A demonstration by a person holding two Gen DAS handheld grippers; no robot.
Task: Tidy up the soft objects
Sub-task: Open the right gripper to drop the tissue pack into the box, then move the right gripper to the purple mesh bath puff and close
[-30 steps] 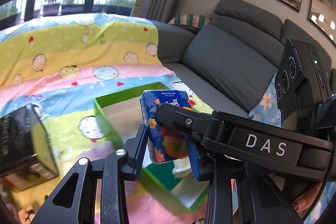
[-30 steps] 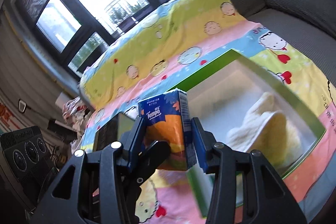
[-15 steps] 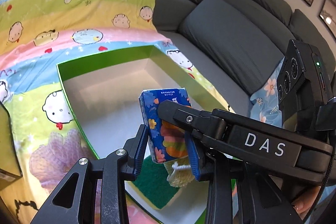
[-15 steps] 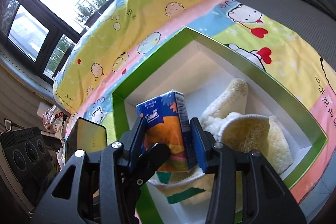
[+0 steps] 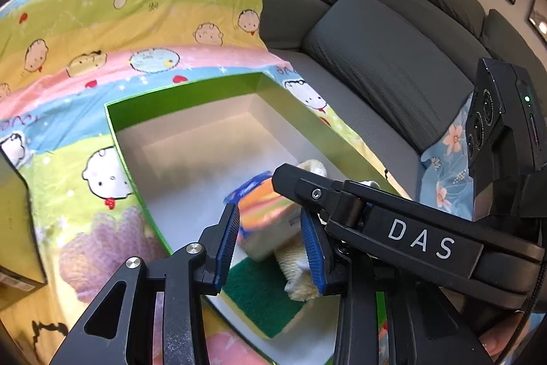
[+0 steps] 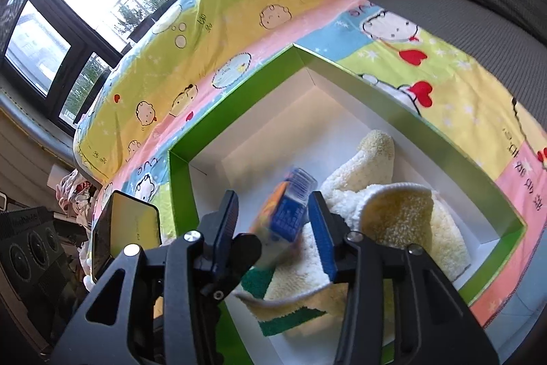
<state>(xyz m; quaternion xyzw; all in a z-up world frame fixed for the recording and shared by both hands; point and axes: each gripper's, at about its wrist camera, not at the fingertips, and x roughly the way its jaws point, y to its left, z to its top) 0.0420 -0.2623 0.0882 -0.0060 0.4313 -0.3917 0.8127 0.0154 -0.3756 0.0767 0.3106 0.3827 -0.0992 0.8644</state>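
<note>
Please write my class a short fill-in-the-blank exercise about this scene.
1. The open box has a ____ rim.
2. It rests on a cartoon-print blanket draped over a ____ sofa.
3. The cream towel lies ____ the box.

Missing words: green; grey; inside

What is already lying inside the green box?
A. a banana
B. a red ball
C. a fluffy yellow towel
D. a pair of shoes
C: a fluffy yellow towel lies on the white floor of the green box, beside a green pad.
</note>
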